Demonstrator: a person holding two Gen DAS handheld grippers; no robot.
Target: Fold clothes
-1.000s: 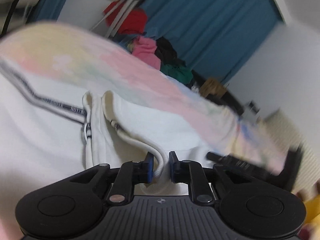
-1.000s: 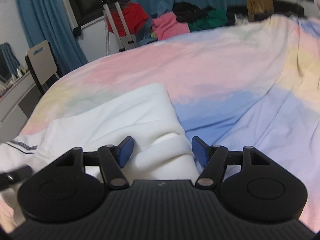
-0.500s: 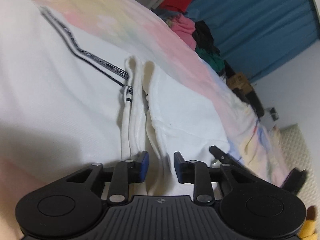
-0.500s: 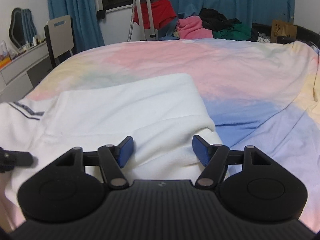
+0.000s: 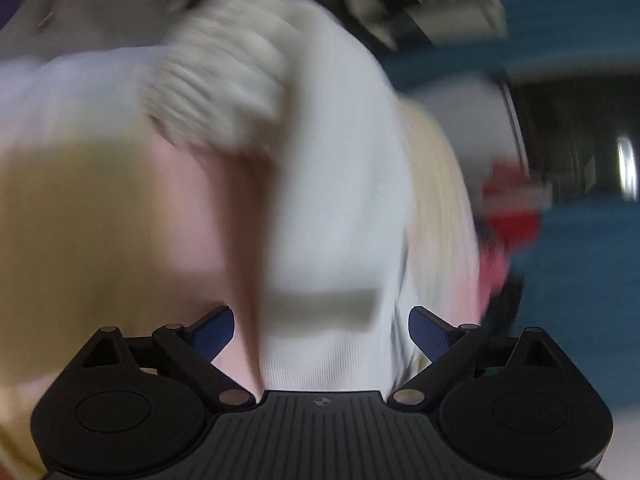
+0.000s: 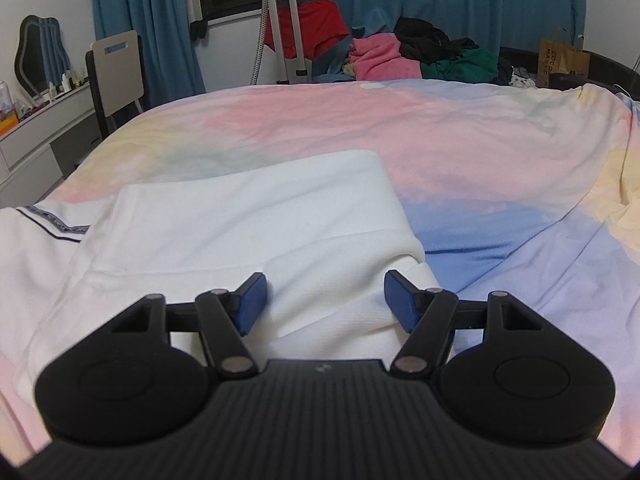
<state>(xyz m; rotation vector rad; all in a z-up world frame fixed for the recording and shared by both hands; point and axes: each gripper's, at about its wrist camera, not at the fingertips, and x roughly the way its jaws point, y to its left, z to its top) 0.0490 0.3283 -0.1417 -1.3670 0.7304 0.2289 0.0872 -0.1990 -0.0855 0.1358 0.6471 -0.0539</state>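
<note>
A white garment (image 6: 240, 232) with a dark striped trim (image 6: 56, 222) lies partly folded on the pastel bedsheet (image 6: 460, 152). My right gripper (image 6: 325, 300) is open just above its near folded edge, holding nothing. The left wrist view is heavily blurred: my left gripper (image 5: 321, 326) is open wide over a long white part of the garment (image 5: 336, 208) that ends in a ribbed cuff (image 5: 212, 92). Nothing is clamped between its fingers.
A pile of clothes (image 6: 400, 56) in pink, black and green lies at the bed's far edge, beside a tripod (image 6: 280, 32) with a red cloth. A chair (image 6: 116, 72) and desk (image 6: 36, 128) stand left. Blue curtains hang behind.
My left gripper has opened wide, let go of the white fabric and swung fast to a sleeve-like part. My right gripper stayed open and shifted slightly over the fold.
</note>
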